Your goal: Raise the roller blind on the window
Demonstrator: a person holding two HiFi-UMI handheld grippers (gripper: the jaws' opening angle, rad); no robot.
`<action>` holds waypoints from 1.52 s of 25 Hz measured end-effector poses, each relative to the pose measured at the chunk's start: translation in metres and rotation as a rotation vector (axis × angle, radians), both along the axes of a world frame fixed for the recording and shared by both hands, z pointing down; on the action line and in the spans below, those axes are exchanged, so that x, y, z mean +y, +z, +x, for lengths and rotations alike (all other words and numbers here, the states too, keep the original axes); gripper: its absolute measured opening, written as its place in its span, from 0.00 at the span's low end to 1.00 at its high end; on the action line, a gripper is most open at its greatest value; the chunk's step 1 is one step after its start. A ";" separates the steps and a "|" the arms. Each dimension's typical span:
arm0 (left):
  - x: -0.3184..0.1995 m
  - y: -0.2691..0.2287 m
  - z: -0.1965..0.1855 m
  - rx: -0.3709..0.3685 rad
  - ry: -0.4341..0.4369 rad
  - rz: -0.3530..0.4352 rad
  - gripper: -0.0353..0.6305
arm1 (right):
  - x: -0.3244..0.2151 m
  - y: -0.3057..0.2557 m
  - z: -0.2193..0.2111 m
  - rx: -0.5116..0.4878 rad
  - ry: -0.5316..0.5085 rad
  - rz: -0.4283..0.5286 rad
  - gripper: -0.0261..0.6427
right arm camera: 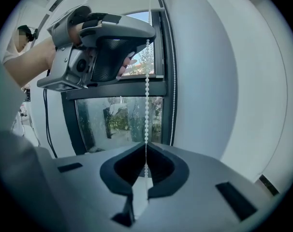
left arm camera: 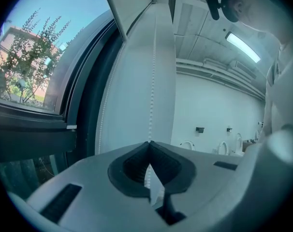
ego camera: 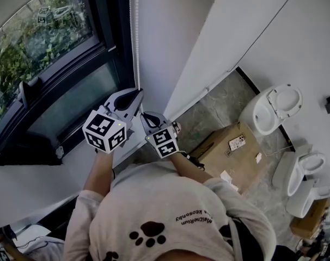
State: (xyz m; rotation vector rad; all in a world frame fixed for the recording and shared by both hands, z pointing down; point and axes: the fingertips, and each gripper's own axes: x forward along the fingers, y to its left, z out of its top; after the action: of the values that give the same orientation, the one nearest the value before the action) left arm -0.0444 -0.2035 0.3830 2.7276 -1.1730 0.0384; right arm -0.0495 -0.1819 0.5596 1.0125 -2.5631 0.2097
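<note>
**Both hand-held grippers clamped on the blind's chain, one above the other**

Far left: dark-framed glass window (ego camera: pixel 50 64), trees outside, pane mostly uncovered in the head view. The pale band at the top-left corner may be the roller blind's hem, but I cannot tell. The fabric is well above both hand-held grippers either way.

Next right: white beaded plastic pull chain (ego camera: pixel 136 37), hanging straight down the window frame's right edge, against the plain white wall (ego camera: pixel 165 37). This is the part of the blind being worked. A second strand of the loop shows just left of the gripped one in the left gripper view.

Left hand-held gripper (ego camera: pixel 137 93): jaws closed tight on the chain (left arm camera: pixel 151 81), beads running up and out from between the pads. Left hand-held gripper (left arm camera: pixel 149 146) points upward along the strand. It sits higher on the strand than the other one.

Right hand-held gripper (ego camera: pixel 145 115): just beside and below the left, jaws also pinched shut on the same strand. In its own view the chain (right arm camera: pixel 147 91) goes taut from the right hand-held gripper (right arm camera: pixel 145 147) straight up to the left hand-held gripper (right arm camera: pixel 147 36).

Why this way: two stacked grips on one strand look like a hand-over-hand pull, each one holding tension while the other re-grips, so the chain does not slip back. Judgement only.

Far right, on the floor well apart from the work: brown cardboard box (ego camera: pixel 230 151) and white ceramic toilets (ego camera: pixel 274 107). Neither is involved.
</note>
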 end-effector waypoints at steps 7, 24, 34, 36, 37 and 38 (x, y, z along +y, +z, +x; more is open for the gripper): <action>0.002 0.002 -0.004 0.010 -0.009 0.001 0.06 | 0.002 -0.003 0.004 0.022 0.002 0.003 0.06; 0.002 0.003 -0.002 0.010 0.003 0.008 0.06 | -0.010 -0.221 0.033 -0.261 0.025 0.273 0.17; 0.005 0.004 -0.001 0.011 0.000 0.009 0.06 | -0.018 -0.302 0.002 -0.309 -0.045 0.354 0.17; 0.006 0.004 0.000 0.012 0.002 0.011 0.06 | -0.021 -0.311 -0.005 -0.300 -0.054 0.368 0.17; 0.006 0.004 0.000 0.012 0.004 0.011 0.06 | -0.023 -0.316 -0.008 -0.299 -0.057 0.374 0.17; 0.006 0.004 0.001 0.013 0.005 0.012 0.06 | -0.024 -0.321 -0.011 -0.298 -0.059 0.383 0.17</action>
State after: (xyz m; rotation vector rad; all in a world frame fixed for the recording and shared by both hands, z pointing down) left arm -0.0434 -0.1978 0.3868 2.7368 -1.1667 0.0142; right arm -0.0600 -0.2063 0.2387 1.1033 -2.9752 -0.1674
